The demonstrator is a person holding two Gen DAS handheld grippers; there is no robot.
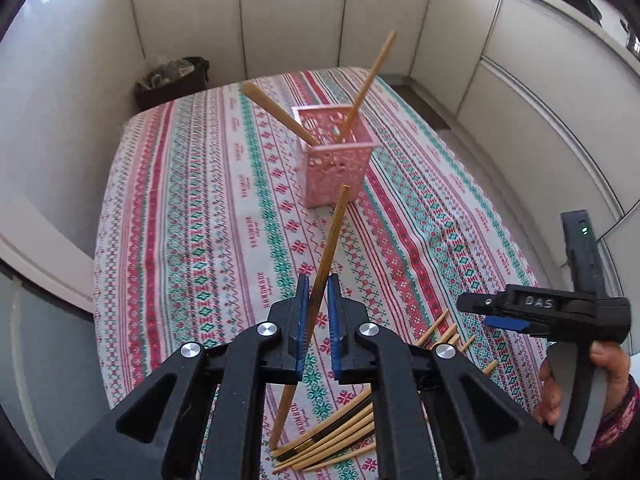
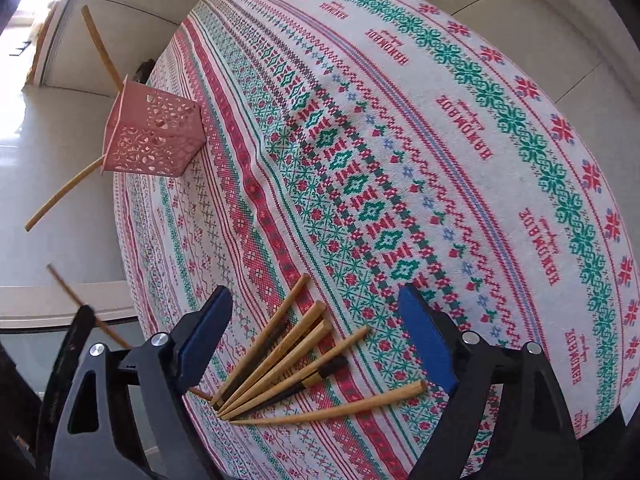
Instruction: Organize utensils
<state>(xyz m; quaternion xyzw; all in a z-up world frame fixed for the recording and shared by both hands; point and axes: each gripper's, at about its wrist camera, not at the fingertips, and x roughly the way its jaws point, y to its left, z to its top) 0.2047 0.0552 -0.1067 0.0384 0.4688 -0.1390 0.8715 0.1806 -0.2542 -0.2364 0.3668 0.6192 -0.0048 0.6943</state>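
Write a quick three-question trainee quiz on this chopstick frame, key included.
1. True or false: the left tool is shut on a chopstick.
2. How many chopsticks already stand in the pink holder?
3. The right tool is: A) shut on a chopstick, B) open above the loose chopsticks lying on the tablecloth, C) inside the holder.

Key
1. True. Its blue pads clamp the stick, which is lifted off the cloth.
2. Two, leaning apart towards opposite sides.
3. B. The jaws straddle the pile; nothing is between the pads.
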